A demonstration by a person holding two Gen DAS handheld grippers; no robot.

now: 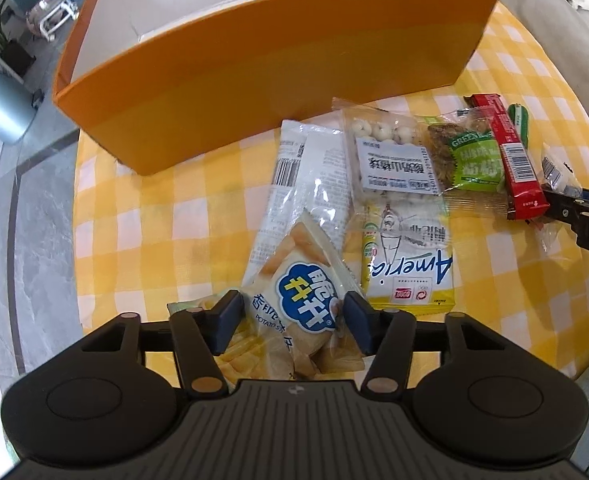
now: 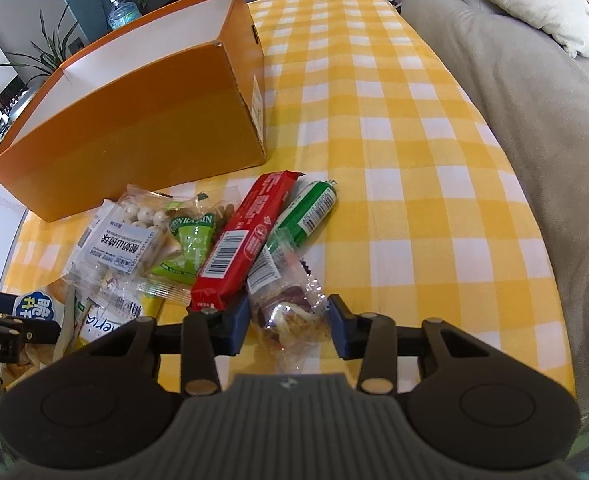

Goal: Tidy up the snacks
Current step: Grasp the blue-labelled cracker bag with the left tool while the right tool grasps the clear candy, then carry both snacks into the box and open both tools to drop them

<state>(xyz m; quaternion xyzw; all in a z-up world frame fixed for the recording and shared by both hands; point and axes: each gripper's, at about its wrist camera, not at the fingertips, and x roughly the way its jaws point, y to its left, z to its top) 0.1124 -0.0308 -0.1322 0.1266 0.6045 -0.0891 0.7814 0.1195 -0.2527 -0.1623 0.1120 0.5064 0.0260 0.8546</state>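
**Two packets between open tongs, the box not yet filled**

The snacks lie in a loose heap on the worktop, which carries a yellow checked cloth, just in front of the orange box; what shows of the box inside looks bare. The left tongs are spread, with the potato chip bag between the two pads; the pads seem near the bag or just touching it, but a firm pinch does not show. The right tongs are also spread, around the end of a clear wrapped snack, with gaps on both sides; so neither packet is held yet, in my judgement.

What could go wrong from here: the chip bag is puffy and slippery, so a closing pinch may squeeze it forward out of the pads, or crush the chips inside; it also lies over the white long packet and beside the yellow packet, so lifting may drag these along. On the right, the clear wrapper is thin and lies partly under the red bar, beside the green sausage; a grip on the film edge only may slip, and the red bar may slide off the heap. The box wall is high, so a low carry may knock against it.
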